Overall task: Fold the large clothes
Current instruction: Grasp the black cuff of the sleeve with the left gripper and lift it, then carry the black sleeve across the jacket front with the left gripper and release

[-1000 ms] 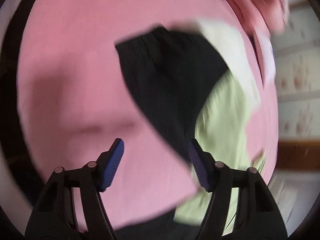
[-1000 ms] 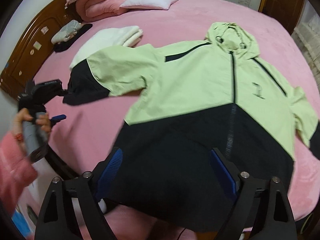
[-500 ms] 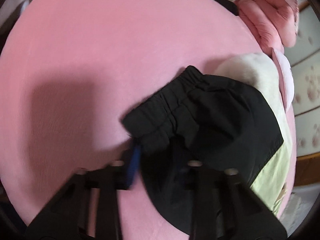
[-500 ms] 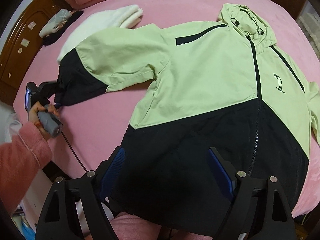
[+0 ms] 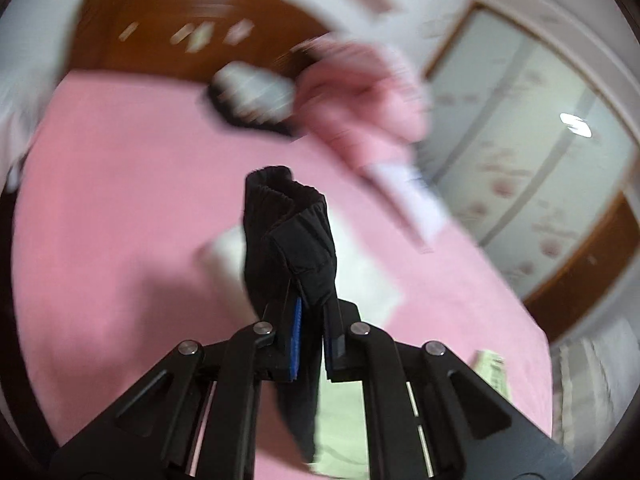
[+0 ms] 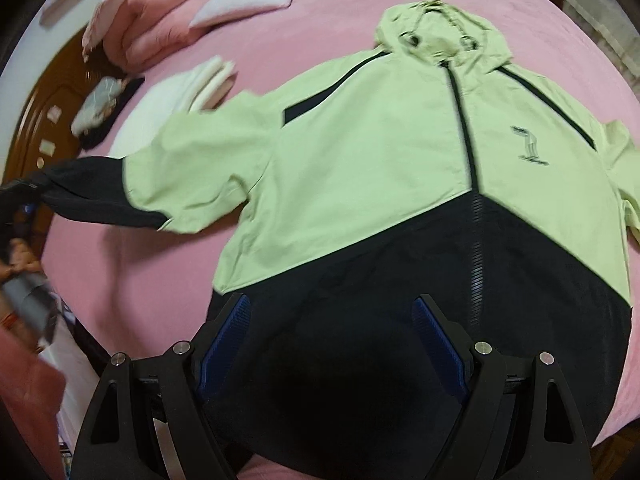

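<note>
I am clamping my left hand-held gripper on the black elastic cuff of the lime-green and black hooded windbreaker jacket, which is lying face up, spread across the pink bed. The cuffed sleeve is stretching out to the jacket's side, raised off the bed. My right hand-held gripper is hovering released above the black hem. I judge the thin shell light, limp and slippery, so gathered cuffs and hem seams are offering the surest hold.
</note>
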`<state>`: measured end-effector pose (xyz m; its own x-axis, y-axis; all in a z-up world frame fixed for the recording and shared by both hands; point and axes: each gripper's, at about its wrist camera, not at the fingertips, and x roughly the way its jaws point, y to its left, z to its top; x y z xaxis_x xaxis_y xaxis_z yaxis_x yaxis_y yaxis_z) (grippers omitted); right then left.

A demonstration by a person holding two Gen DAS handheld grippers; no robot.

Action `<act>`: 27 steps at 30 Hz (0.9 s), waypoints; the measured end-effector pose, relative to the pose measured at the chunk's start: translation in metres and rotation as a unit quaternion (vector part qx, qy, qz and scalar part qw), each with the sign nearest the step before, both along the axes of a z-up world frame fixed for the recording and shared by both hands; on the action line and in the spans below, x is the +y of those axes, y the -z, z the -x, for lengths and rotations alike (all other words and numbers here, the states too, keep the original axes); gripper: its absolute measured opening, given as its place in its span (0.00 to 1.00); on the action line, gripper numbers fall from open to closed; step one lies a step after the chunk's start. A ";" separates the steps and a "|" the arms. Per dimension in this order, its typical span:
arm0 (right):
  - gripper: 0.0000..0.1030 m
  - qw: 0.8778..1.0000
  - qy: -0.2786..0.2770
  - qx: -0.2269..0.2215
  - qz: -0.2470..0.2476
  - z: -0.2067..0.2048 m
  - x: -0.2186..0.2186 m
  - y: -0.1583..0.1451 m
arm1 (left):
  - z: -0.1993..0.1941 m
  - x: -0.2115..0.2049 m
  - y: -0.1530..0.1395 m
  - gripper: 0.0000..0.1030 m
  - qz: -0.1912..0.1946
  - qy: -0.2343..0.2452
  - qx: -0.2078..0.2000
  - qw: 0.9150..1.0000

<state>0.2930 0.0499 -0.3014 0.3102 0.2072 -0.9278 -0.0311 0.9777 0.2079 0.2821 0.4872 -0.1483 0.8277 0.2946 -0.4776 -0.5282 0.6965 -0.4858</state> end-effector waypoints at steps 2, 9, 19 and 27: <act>0.83 1.000 0.005 -0.014 -0.007 0.000 -0.024 -0.003 | -0.011 -0.041 -0.031 0.05 -0.029 0.038 -0.030 0.998; 0.83 0.996 0.038 -0.080 -0.021 -0.013 -0.131 -0.011 | -0.082 -0.203 -0.061 0.05 -0.100 0.191 -0.045 0.975; 0.83 0.984 0.129 -0.106 -0.059 -0.045 -0.269 0.028 | -0.182 -0.379 0.066 0.05 -0.051 0.347 0.062 0.934; 0.83 0.984 0.132 -0.061 -0.098 -0.058 -0.321 0.063 | -0.176 -0.453 0.152 0.50 0.067 0.431 0.205 0.876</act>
